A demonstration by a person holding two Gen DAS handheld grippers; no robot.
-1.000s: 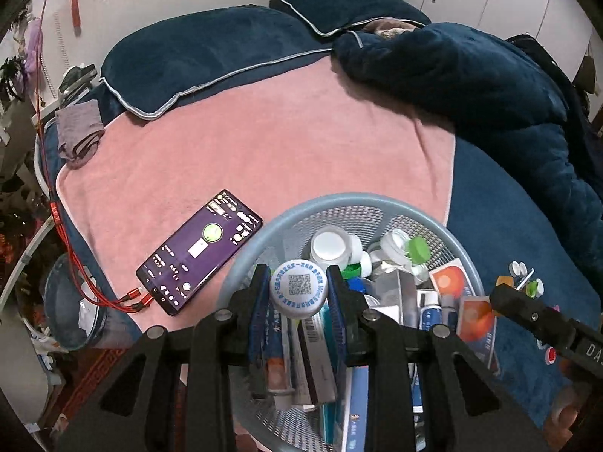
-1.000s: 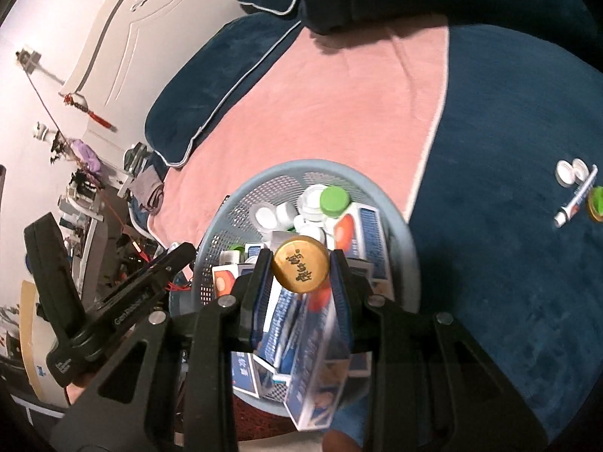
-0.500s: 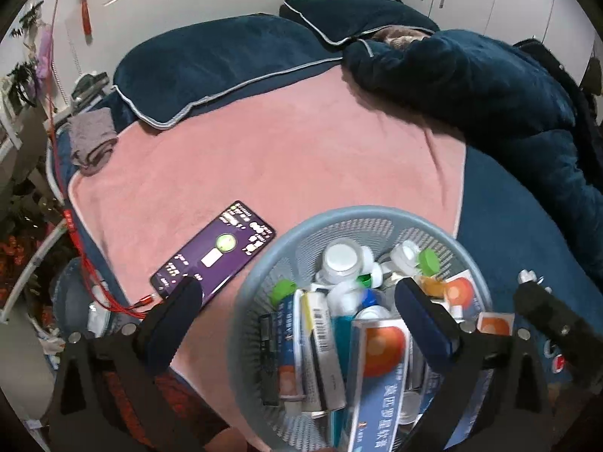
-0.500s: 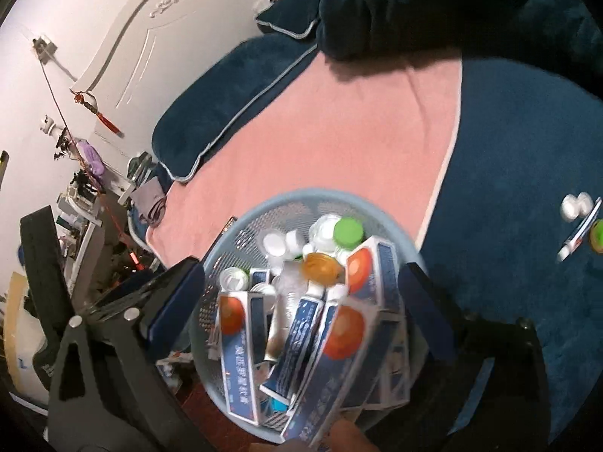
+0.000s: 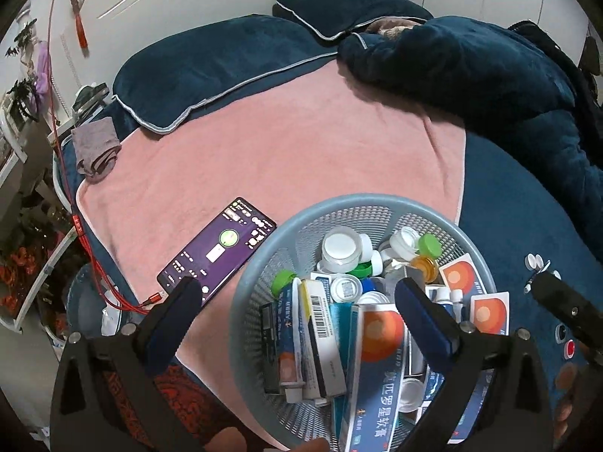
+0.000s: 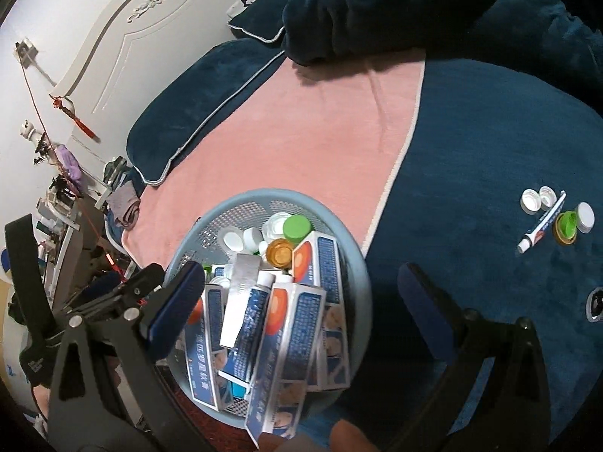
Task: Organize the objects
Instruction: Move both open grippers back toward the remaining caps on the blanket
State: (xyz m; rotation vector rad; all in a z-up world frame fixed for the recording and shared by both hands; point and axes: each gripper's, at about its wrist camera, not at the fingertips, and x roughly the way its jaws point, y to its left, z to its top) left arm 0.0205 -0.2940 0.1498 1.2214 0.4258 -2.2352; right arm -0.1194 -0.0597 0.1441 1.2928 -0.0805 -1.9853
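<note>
While the left gripper (image 5: 297, 301) hangs over the blue mesh basket (image 5: 264, 248), its fingers are spread wide and hold nothing; ointment boxes, tubes and jars lie piled between and below them, a phone (image 5: 218, 252) just beyond the left finger.

Seen from the right wrist, the right gripper (image 6: 301, 286) is likewise spread and empty, half over the basket (image 6: 350, 260). Leftover caps and a small tube (image 6: 541, 222) lie well beyond its right finger. Tall leaning boxes (image 6: 290, 339) could topple out if a finger clips them.

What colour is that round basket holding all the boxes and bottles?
The basket is pale grey-blue plastic mesh, seen best in the left wrist view.
</note>
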